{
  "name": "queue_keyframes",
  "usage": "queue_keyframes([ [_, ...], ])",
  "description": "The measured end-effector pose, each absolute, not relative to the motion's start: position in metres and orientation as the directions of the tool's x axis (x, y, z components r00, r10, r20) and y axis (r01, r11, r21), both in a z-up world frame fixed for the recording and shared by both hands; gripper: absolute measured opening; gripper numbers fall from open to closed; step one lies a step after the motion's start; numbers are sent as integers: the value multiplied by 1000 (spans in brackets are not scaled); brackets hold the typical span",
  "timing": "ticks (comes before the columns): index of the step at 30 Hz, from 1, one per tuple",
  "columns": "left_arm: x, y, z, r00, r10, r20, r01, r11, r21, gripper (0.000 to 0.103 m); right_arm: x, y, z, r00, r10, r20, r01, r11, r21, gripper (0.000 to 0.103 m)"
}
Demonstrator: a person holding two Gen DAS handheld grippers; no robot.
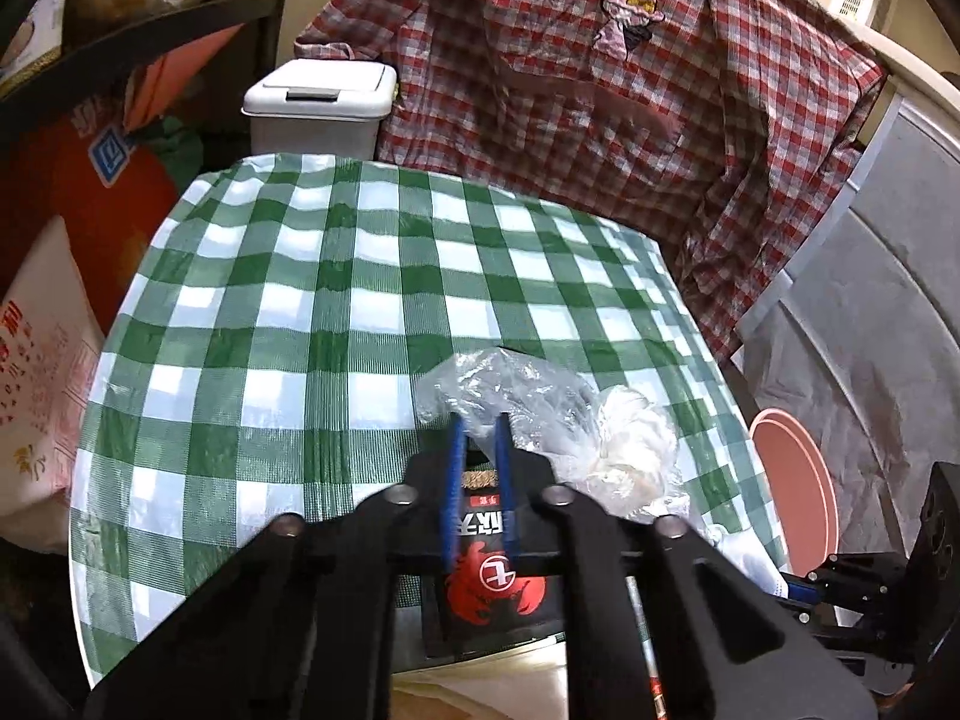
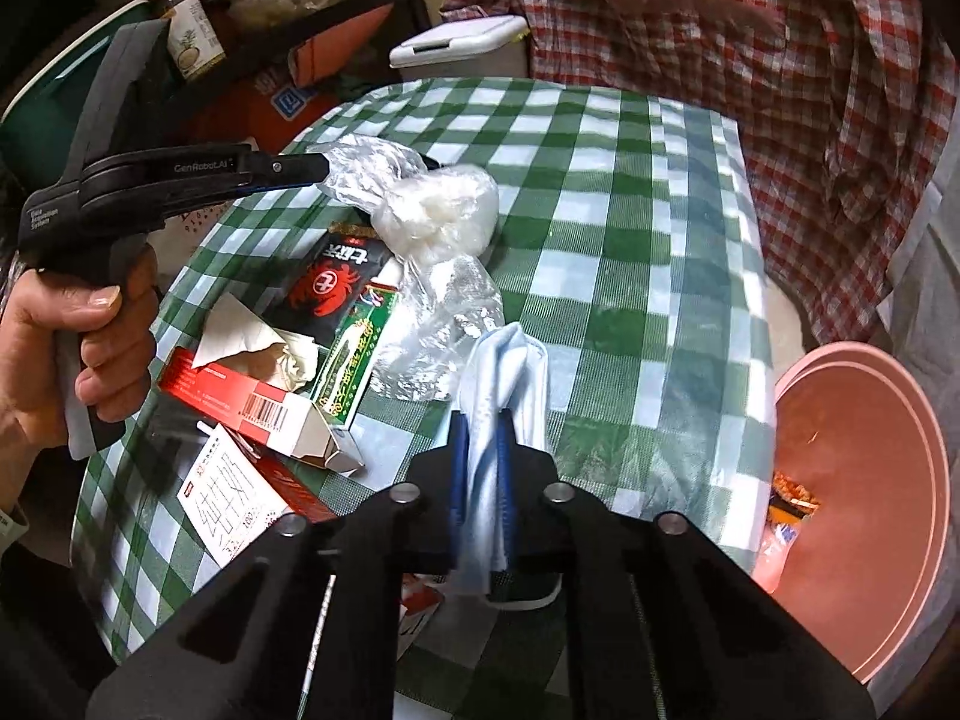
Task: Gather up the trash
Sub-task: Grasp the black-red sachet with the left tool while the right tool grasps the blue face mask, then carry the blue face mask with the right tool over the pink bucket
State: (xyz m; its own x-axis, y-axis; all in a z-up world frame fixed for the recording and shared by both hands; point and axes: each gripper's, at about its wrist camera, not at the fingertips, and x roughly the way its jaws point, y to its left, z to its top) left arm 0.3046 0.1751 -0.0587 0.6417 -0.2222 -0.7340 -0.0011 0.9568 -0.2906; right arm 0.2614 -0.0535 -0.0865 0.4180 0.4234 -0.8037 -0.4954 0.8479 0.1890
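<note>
My left gripper [image 1: 480,423] is shut on a clear plastic bag [image 1: 540,414] with white stuff in it, held just above the green checked table [image 1: 300,300]. In the right wrist view the left gripper [image 2: 321,171] pinches that bag [image 2: 432,204] at its left end. My right gripper [image 2: 483,420] is shut on a light blue face mask [image 2: 510,372], held above the table. A black crab-print packet [image 2: 336,288], a green box [image 2: 354,360], a red box [image 2: 240,396], crumpled tissue [image 2: 264,348] and a white carton [image 2: 234,498] lie on the table's left.
A pink basin [image 2: 870,492] with some trash in it sits low at the table's right edge. A white lidded bin [image 1: 321,102] stands behind the table. A red plaid shirt [image 1: 600,90] hangs at the back. Shelves and bags crowd the left.
</note>
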Motion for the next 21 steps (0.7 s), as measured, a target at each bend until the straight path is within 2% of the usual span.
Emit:
queue_keyframes([
  [2, 304, 175, -53, 647, -224, -728, 2, 956, -292, 1, 260, -55, -82, 435, 423, -795, -497, 849, 180, 7],
  [21, 259, 154, 25, 773, -103, -626, -35, 978, -204, 1, 234, -115, -17, 656, 392, -645, -434, 895, 103, 6],
])
